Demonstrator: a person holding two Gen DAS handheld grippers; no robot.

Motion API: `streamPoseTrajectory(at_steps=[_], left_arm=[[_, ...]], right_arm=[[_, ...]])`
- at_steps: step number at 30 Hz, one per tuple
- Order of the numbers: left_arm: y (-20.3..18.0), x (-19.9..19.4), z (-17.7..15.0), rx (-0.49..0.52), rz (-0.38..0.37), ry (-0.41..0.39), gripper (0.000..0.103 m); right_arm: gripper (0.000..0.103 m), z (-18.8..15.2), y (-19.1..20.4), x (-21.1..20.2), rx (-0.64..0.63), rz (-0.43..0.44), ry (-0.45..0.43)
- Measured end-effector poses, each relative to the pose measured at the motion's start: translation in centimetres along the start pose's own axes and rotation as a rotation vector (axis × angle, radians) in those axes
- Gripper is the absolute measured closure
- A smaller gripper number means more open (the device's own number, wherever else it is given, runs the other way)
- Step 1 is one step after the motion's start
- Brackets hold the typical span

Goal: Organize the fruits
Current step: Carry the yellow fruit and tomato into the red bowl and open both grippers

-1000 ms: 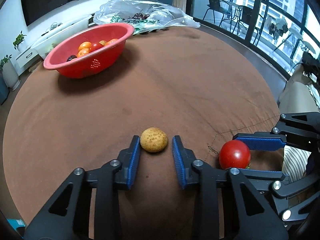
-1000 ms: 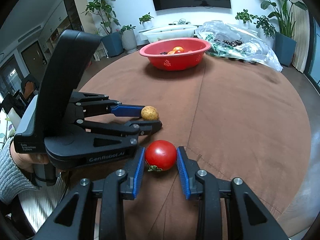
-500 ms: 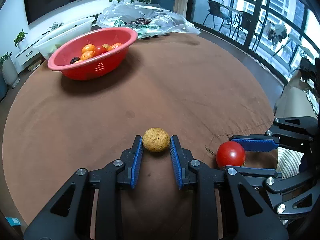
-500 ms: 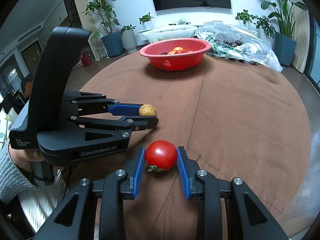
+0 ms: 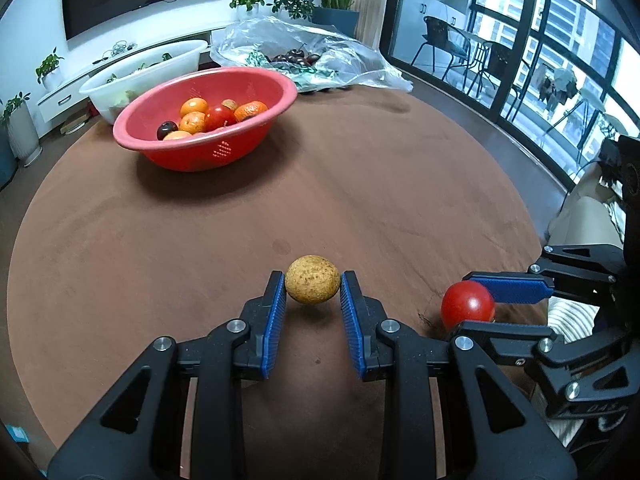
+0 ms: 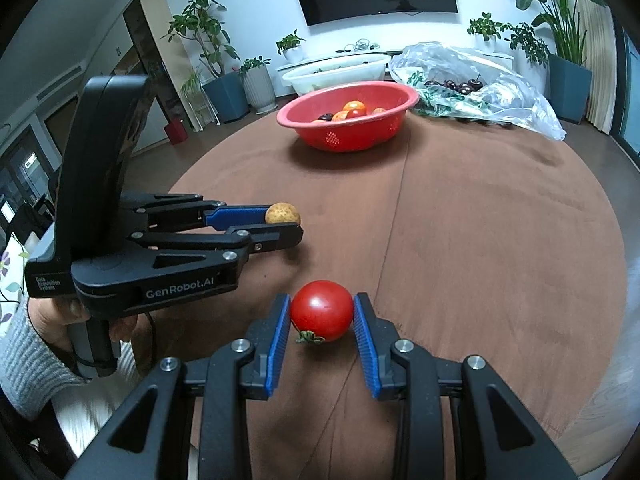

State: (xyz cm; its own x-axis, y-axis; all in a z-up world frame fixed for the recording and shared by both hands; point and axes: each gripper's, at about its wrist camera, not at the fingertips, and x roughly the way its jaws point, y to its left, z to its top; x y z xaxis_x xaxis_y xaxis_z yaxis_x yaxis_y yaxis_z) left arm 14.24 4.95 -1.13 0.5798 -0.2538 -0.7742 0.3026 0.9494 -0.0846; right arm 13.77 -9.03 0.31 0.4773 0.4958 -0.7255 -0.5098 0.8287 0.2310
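Over the brown round table (image 5: 400,208), two fruits are gripped, one by each gripper.
A speckled yellow fruit (image 5: 312,285) is clamped between the blue pads of the left gripper (image 5: 313,292) and appears lifted off the cloth; a red tomato (image 6: 322,316) is clamped by the right gripper (image 6: 322,318). Well beyond both, a red bowl (image 5: 208,152) of fruit is seen.

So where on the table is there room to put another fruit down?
The widest bare patch of brown tablecloth lies between the red basket, the plastic bag and the tomato. It is crowded near you, where the left gripper holds a speckled yellow fruit beside the right gripper.
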Motion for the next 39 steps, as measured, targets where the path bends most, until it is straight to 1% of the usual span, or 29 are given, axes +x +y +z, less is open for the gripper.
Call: streamPoseTrajectory(at_steps=[4,10,15,19,21,26,30,34,39], left_arm=[[0.9,-0.3,0.6,-0.024,-0.011,-0.010,0.077],[3.3,-0.7,2.5,-0.071,-0.015,-0.027,0.077],[5.8,-0.9,5.2,-0.100,-0.010,-0.053,0.077],[7.9,-0.9,8.0,-0.117,-0.007,-0.076,0.077],[8.9,-0.7,9.4,-0.120,0.005,-0.087,0.077],[11.5,1.0,12.7,-0.133,0.019,-0.085,0.077],[13.2,2.9,14.7,-0.139,0.025,-0.074,0.077],[14.6,5.4,16.3,-0.142,0.024,-0.058,0.077],[15.0,8.2,17.6,-0.132,0.041,-0.037,0.077]], right_arm=[[0.068,1.4,-0.3,0.0,0.007,0.014,-0.013],[0.068,4.0,-0.7,0.7,0.018,0.038,-0.030],[0.068,7.1,-1.4,1.7,0.029,0.051,-0.050],[0.068,10.3,-2.1,2.8,0.031,0.056,-0.076],[0.068,12.1,-2.4,3.5,0.029,0.055,-0.088],[0.068,16.1,-3.6,5.8,0.031,0.050,-0.100],[0.068,18.6,-4.6,8.2,0.033,0.044,-0.094],[0.068,20.2,-5.5,10.3,0.034,0.043,-0.080],[0.068,21.4,-6.2,12.3,0.020,0.026,-0.071]])
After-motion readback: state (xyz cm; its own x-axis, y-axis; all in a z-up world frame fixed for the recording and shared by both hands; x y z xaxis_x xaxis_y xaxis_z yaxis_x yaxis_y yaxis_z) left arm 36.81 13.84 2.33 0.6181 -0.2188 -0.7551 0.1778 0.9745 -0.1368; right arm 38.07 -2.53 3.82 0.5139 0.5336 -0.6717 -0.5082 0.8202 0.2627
